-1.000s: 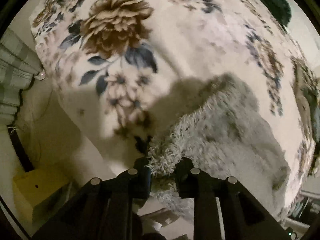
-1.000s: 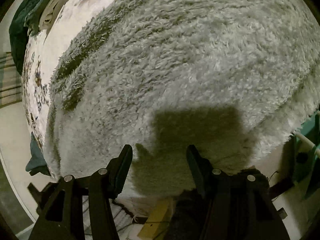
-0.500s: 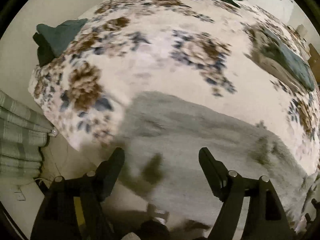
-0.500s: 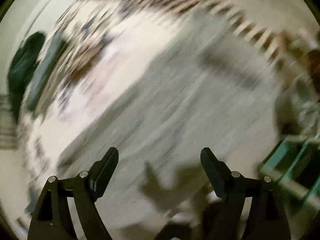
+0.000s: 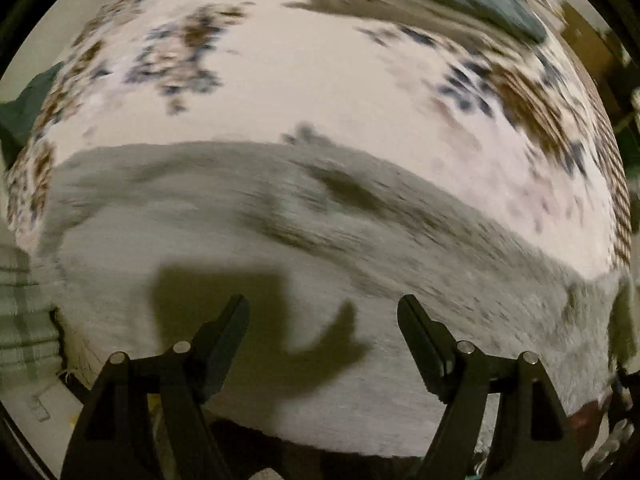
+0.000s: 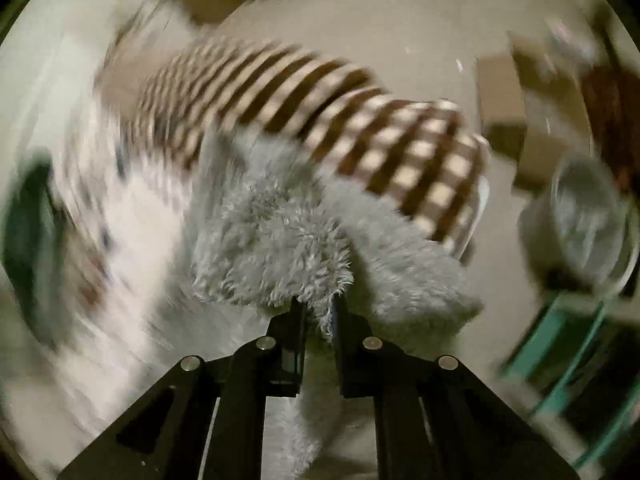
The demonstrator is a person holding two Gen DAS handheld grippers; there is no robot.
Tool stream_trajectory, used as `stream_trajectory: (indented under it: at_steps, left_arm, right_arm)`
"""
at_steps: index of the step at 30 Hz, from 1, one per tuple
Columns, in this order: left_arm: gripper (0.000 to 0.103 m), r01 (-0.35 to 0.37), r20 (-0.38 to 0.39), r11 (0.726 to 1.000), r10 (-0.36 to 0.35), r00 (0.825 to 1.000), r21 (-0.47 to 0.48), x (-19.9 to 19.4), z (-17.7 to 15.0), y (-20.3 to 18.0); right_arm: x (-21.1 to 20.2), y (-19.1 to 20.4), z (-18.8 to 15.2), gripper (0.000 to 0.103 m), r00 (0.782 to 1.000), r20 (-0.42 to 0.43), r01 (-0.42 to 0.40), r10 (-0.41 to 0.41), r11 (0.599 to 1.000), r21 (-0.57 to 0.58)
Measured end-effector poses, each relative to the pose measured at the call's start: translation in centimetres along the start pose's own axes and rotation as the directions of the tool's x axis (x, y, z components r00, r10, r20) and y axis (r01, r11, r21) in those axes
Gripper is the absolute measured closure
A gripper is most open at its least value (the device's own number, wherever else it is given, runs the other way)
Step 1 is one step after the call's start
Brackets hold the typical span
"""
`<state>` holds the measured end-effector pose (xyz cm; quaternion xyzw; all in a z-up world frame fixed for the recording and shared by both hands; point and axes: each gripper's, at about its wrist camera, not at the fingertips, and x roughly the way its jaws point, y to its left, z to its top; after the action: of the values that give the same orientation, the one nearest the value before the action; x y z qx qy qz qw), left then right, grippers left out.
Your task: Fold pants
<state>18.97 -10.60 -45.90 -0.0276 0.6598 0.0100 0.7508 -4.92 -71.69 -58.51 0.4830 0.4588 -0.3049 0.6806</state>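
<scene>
Nearest us, our right gripper (image 6: 318, 312) is closing, pinching a fluffy edge of the grey pants (image 6: 276, 240). Our left gripper (image 5: 323, 322) hangs spread above the pants (image 5: 248, 248), nothing between its fingers. The pants lie across the near side of the floral bed (image 5: 340, 92); a checked blanket (image 6: 400, 148) lies farther off.

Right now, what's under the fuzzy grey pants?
The fuzzy grey pants lie spread on a floral blanket, which shows bare beyond their far edge. Whatever the blanket covers is hidden. The right gripper pinches one pants edge, its jaws closing.
</scene>
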Motion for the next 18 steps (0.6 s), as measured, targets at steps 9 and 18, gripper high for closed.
stream_trajectory:
  at_steps: [9, 18]
  left_arm:
    - [0.028, -0.001, -0.067, 0.994, 0.009, 0.998, 0.110, 2.2, -1.4, -4.8]
    - [0.028, -0.041, -0.092, 0.990, 0.054, 0.994, 0.133, 4.1, -2.7, -4.4]
  right_arm:
    - [2.3, -8.9, 2.8, 0.048, 0.974, -0.116, -0.148, 0.197, 0.929, 0.340]
    - [3.9, -4.0, 0.6, 0.098, 0.986, -0.070, -0.137, 0.151, 0.974, 0.178]
